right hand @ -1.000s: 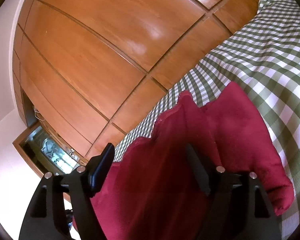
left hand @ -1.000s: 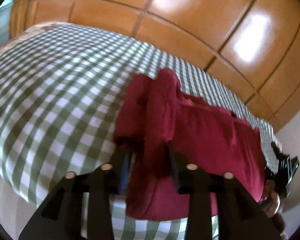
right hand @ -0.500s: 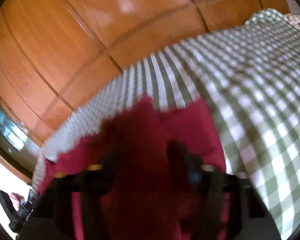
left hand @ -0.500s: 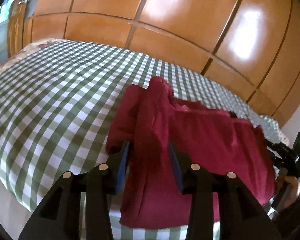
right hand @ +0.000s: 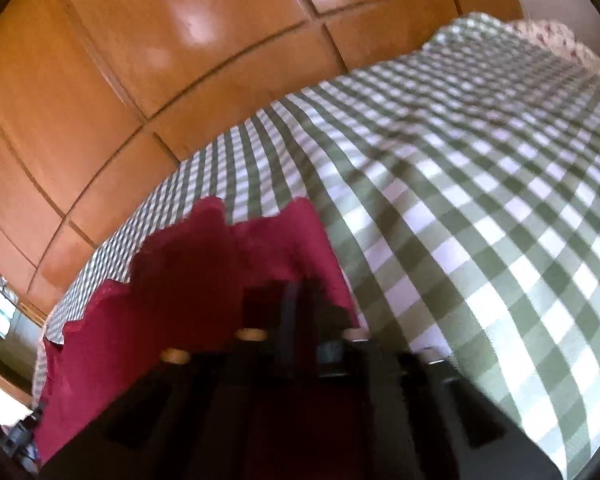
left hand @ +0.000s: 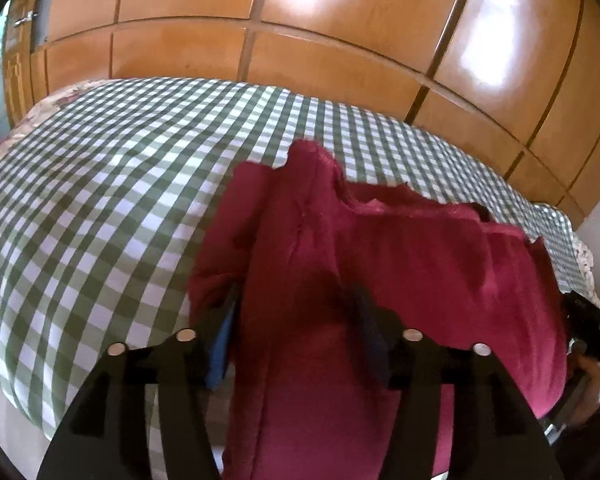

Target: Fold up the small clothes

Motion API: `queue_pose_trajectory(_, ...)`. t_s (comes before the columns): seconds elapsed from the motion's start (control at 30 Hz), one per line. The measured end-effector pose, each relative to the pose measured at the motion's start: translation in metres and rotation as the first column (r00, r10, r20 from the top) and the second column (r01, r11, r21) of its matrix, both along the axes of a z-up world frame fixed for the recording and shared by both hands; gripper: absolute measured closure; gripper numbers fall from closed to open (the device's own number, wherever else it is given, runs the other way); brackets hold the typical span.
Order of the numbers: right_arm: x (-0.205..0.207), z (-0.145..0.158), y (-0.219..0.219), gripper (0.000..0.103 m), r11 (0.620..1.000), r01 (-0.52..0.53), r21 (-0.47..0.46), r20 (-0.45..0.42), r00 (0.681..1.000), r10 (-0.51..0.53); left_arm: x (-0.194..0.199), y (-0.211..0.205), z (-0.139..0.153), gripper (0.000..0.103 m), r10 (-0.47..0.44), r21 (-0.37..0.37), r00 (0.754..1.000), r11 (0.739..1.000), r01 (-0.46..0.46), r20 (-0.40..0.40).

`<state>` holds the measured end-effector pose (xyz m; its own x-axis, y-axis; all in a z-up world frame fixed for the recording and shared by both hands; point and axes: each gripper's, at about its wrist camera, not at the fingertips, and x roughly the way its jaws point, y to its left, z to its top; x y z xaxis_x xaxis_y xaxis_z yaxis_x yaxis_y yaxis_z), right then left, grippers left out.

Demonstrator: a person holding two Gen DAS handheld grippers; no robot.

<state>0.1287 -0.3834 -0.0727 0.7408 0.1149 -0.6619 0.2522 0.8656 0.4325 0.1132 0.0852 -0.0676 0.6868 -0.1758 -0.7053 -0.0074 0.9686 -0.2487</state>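
**Red garment on checked bed, both grippers at its near edge**

The red garment (left hand: 400, 264) lies on the green-and-white checked bedspread (left hand: 100, 184), close to the near edge of the bed; a raised fold of its cloth runs from the near edge up toward a peak at the far side. Wooden wardrobe panels (left hand: 340, 52) stand behind the bed.

Left gripper (left hand: 296, 320): the raised fold passes between its two fingers; the jaws are opening – the blue-faced left pad (left hand: 222, 340) stands clear of the cloth with a gap showing, so the cloth is between the fingers but not pinched.

Right gripper (right hand: 300, 312): the right wrist view is blurred; its fingers sit close together over the garment (right hand: 180, 288) near the garment's right-hand edge, just beside the bare bedspread (right hand: 480, 184); the jaws are opening; whether cloth is still pinched between them cannot be told.

At the right margin of the left wrist view – the right gripper's black body (left hand: 592, 328), with a hand (left hand: 592, 376) below it.
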Motion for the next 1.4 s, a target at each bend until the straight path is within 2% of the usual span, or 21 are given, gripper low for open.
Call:
queue_pose_trajectory(0.03, -0.003, 0.008, 0.006, 0.037, 0.998, 0.019, -0.062, 0.006, 1.0, -0.019, 0.002, 0.001, 0.004, 0.044, 0.004, -0.001, 1.0, 1.0, -0.004, 0.002)
queue_pose_trajectory(0.07, -0.009, 0.023, 0.015, 0.026, 0.986, 0.056, -0.16, 0.031, 0.998, -0.052, 0.005, 0.003, 0.01, 0.041, 0.014, 0.0, 1.0, 1.0, -0.014, 0.01)
queue_pose_trajectory(0.13, -0.019, 0.054, 0.034, 0.028, 0.965, 0.028, -0.262, 0.159, 0.987, 0.014, 0.011, 0.006, 0.019, 0.039, 0.022, 0.001, 0.999, 1.0, -0.022, 0.027)
queue_pose_trajectory(0.17, -0.018, 0.061, 0.042, 0.029, 0.957, 0.004, -0.29, 0.172, 0.984, 0.048, 0.015, 0.007, 0.022, 0.039, 0.024, 0.005, 0.999, 1.0, -0.025, 0.033)
queue_pose_trajectory(0.27, 0.005, 0.07, 0.063, 0.028, 0.932, -0.099, -0.348, 0.106, 0.984, 0.144, 0.034, 0.005, 0.027, 0.039, 0.033, 0.043, 0.999, 0.999, -0.033, 0.008)
queue_pose_trajectory(0.37, 0.038, 0.047, 0.071, 0.026, 0.926, -0.17, -0.336, -0.036, 0.985, 0.168, 0.054, 0.002, 0.021, 0.039, 0.034, 0.063, 0.998, 0.998, -0.03, -0.054)
queue_pose_trajectory(0.47, 0.052, 0.014, 0.055, 0.024, 0.93, -0.104, -0.353, -0.163, 0.985, 0.048, 0.066, 0.0, 0.012, 0.039, 0.03, 0.057, 0.993, 0.998, -0.024, -0.112)
queue_pose_trajectory(0.53, 0.046, 0.009, 0.031, 0.02, 0.957, 0.003, -0.291, -0.165, 0.985, -0.053, 0.073, -0.003, 0.008, 0.039, 0.021, 0.07, 0.992, 0.997, -0.013, -0.128)
queue_pose_trajectory(0.57, 0.044, 0.007, 0.025, 0.019, 0.961, 0.025, -0.275, -0.166, 0.983, -0.073, 0.079, -0.006, 0.006, 0.039, 0.011, 0.09, 0.991, 0.996, 0.002, -0.133)
queue_pose_trajectory(0.6, 0.042, 0.007, 0.022, 0.019, 0.965, 0.021, -0.26, -0.169, 0.983, -0.067, 0.083, -0.008, 0.004, 0.033, 0.008, 0.109, 0.991, 0.994, 0.007, -0.136)
queue_pose_trajectory(0.67, 0.043, 0.008, 0.027, 0.016, 0.957, 0.025, -0.288, -0.164, 0.984, -0.075, 0.092, -0.012, -0.002, 0.028, 0.014, 0.147, 0.99, 0.989, 0.007, -0.143)
queue_pose_trajectory(0.73, 0.048, 0.008, 0.036, 0.013, 0.933, 0.033, -0.358, -0.156, 0.983, -0.094, 0.103, -0.018, -0.012, 0.028, 0.008, 0.187, 0.987, 0.982, 0.022, -0.16)
queue_pose_trajectory(0.77, 0.048, 0.009, 0.043, 0.012, 0.921, 0.037, -0.389, -0.15, 0.983, -0.103, 0.106, -0.019, -0.016, 0.038, 0.008, 0.199, 0.986, 0.98, 0.026, -0.167)
queue_pose_trajectory(0.8, 0.047, 0.01, 0.048, 0.011, 0.904, 0.04, -0.425, -0.146, 0.983, -0.112, 0.109, -0.018, -0.02, 0.055, 0.014, 0.197, 0.984, 0.98, 0.021, -0.175)
queue_pose_trajectory(0.83, 0.049, 0.01, 0.05, 0.01, 0.897, 0.041, -0.44, -0.146, 0.983, -0.116, 0.108, -0.018, -0.021, 0.06, 0.018, 0.187, 0.985, 0.982, 0.014, -0.171)
queue_pose_trajectory(0.9, 0.052, 0.009, 0.053, 0.009, 0.887, 0.042, -0.46, -0.145, 0.982, -0.122, 0.106, -0.018, -0.012, 0.089, 0.024, 0.181, 0.991, 0.983, 0.001, -0.135)
queue_pose_trajectory(0.93, 0.054, 0.008, 0.053, 0.009, 0.888, 0.043, -0.458, -0.144, 0.982, -0.122, 0.105, -0.018, -0.005, 0.093, 0.028, 0.187, 0.993, 0.982, -0.006, -0.114)
queue_pose_trajectory(1.1, 0.054, 0.008, 0.053, 0.009, 0.889, 0.045, -0.456, -0.145, 0.982, -0.124, 0.114, -0.008, 0.023, 0.093, 0.083, 0.139, 0.996, 0.987, -0.08, -0.015)
queue_pose_trajectory(1.27, 0.052, 0.009, 0.052, 0.007, 0.892, 0.047, -0.451, -0.143, 0.982, -0.124, 0.125, -0.014, -0.02, 0.093, 0.088, 0.245, 0.99, 0.968, -0.06, -0.107)
queue_pose_trajectory(1.37, 0.053, 0.009, 0.052, 0.005, 0.892, 0.05, -0.449, -0.144, 0.981, -0.127, 0.12, -0.022, -0.035, 0.09, 0.078, 0.314, 0.994, 0.948, -0.05, -0.077)
queue_pose_trajectory(1.4, 0.052, 0.01, 0.051, 0.005, 0.89, 0.052, -0.454, -0.144, 0.981, -0.131, 0.12, -0.026, -0.035, 0.083, 0.083, 0.344, 0.994, 0.938, -0.053, -0.074)
